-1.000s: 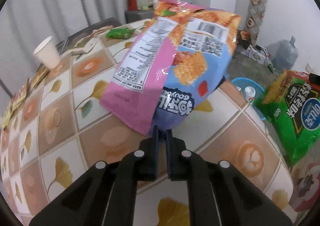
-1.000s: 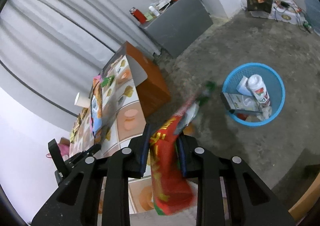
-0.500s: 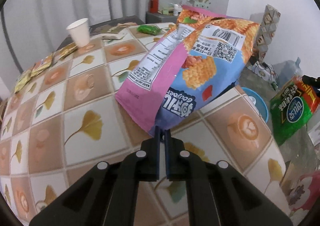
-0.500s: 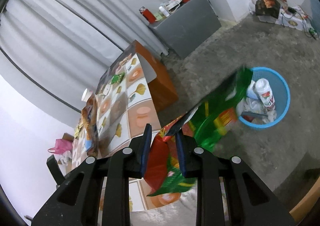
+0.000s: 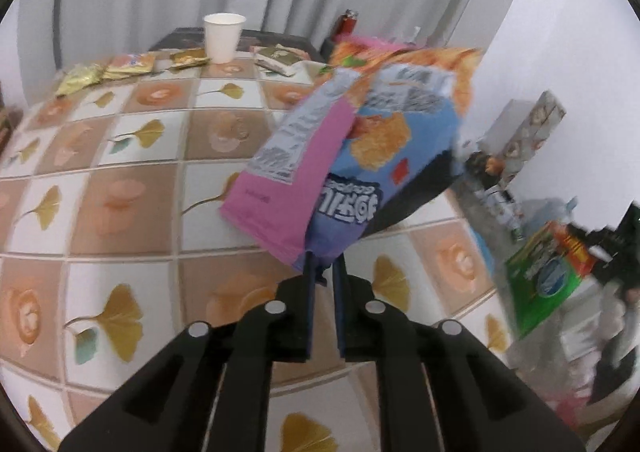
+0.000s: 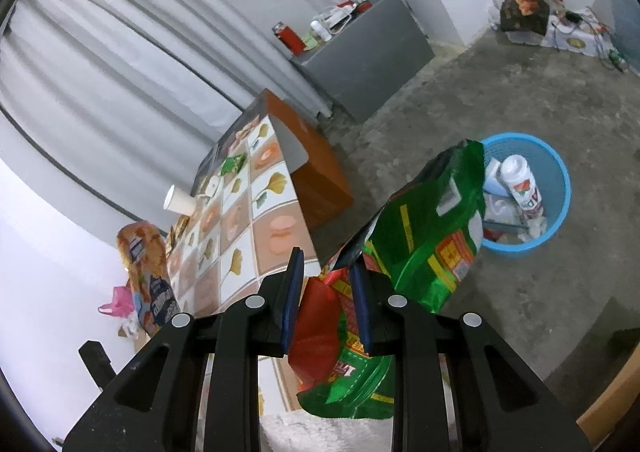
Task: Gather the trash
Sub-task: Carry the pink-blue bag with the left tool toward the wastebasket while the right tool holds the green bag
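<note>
The left gripper point(image 5: 322, 272) has a pink-and-blue snack bag point(image 5: 360, 156) by its bottom corner, which sits between the two fingertips. Its jaws have just been opening and a narrow gap now shows between them, so whether the pads still press on the bag cannot be told from this blurred view. The bag stands up and away from the tool, over the tiled table point(image 5: 132, 192), and leans to the right. Beyond the bag and to the left, at the table's far edge, a white paper cup point(image 5: 223, 37) stands upright with several small wrappers point(image 5: 128, 66) lying flat beside it. Far to the right of the tool, a green snack bag point(image 5: 548, 276) hangs in the other gripper.

The right gripper point(image 6: 325, 300) is clamped on that green snack bag point(image 6: 424, 228), its red crumpled end pinched between the blue pads, the rest sticking out ahead and to the right. Past the bag's far tip, on the concrete floor, stands a blue wastebasket point(image 6: 560, 180) with a white bottle point(image 6: 520, 182) and other scraps inside. The bag is above the floor, not in the basket. To the left of the tool, the pink-and-blue snack bag point(image 6: 148, 276) is seen edge-on beside the table point(image 6: 240, 220).
</note>
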Action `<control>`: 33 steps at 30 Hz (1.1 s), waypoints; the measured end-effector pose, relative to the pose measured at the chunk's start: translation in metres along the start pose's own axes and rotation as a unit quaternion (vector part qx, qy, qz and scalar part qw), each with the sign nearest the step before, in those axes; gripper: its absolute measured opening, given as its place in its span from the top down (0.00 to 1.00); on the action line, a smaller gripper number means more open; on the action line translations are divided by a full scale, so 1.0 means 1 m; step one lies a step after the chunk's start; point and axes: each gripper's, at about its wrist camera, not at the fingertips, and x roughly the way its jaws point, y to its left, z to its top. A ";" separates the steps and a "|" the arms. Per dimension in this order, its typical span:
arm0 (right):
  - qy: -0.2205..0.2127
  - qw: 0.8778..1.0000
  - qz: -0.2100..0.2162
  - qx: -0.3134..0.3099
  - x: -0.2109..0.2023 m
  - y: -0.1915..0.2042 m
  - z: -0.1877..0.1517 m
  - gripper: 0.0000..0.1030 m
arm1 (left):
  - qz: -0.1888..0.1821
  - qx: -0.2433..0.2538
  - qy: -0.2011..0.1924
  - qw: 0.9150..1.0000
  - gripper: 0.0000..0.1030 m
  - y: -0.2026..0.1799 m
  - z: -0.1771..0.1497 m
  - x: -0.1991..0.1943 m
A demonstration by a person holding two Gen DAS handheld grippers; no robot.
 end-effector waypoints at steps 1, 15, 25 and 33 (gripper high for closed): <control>-0.001 1.000 0.000 0.003 0.002 -0.001 0.001 0.77 | -0.010 -0.002 0.005 1.000 0.77 -0.001 0.005 0.004; 0.011 0.999 -0.010 0.034 0.021 -0.028 0.009 0.77 | 0.048 0.105 0.031 0.993 0.52 -0.042 0.030 0.047; 0.008 0.998 -0.003 0.058 0.024 -0.044 0.007 0.77 | 0.129 0.155 0.054 0.978 0.43 -0.047 0.053 0.077; 0.012 0.997 -0.004 0.074 0.027 -0.058 0.008 0.77 | 0.160 0.152 0.053 0.974 0.43 -0.045 0.064 0.090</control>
